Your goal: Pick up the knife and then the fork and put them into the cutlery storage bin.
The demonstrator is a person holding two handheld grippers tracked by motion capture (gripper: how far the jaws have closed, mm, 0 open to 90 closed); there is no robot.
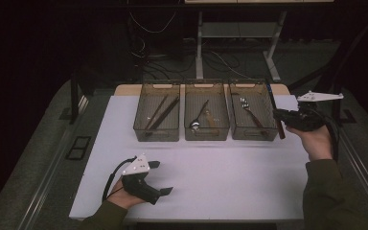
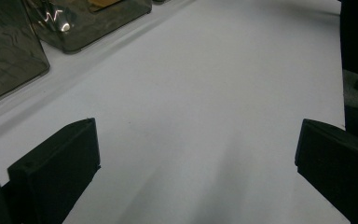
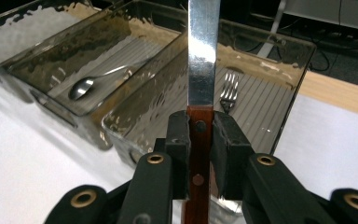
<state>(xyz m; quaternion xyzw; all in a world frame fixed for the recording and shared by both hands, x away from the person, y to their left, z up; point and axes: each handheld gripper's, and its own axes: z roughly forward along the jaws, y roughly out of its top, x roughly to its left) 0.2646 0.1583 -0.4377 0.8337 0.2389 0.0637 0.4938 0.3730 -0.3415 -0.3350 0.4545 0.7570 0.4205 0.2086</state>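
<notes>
A knife (image 3: 203,56) with a red-brown wooden handle and a steel blade is clamped by its handle in my right gripper (image 3: 200,135), the blade pointing away over the nearest bin. From above, the right gripper (image 1: 279,116) holds the knife (image 1: 281,130) just off the right bin's (image 1: 235,135) right side, above the table. A fork (image 3: 228,88) lies in that bin and a spoon (image 3: 86,86) in the middle bin (image 1: 206,137). Low over the white table (image 1: 220,172) at the front left, my left gripper (image 1: 160,178) is open with nothing between its jaws.
Three clear bins stand in a row at the back of the table; the left bin (image 1: 156,137) holds long dark utensils. In the left gripper view, the left gripper (image 2: 196,154) faces bare white table with bin corners (image 2: 14,60) at upper left. Dark floor and table legs lie beyond.
</notes>
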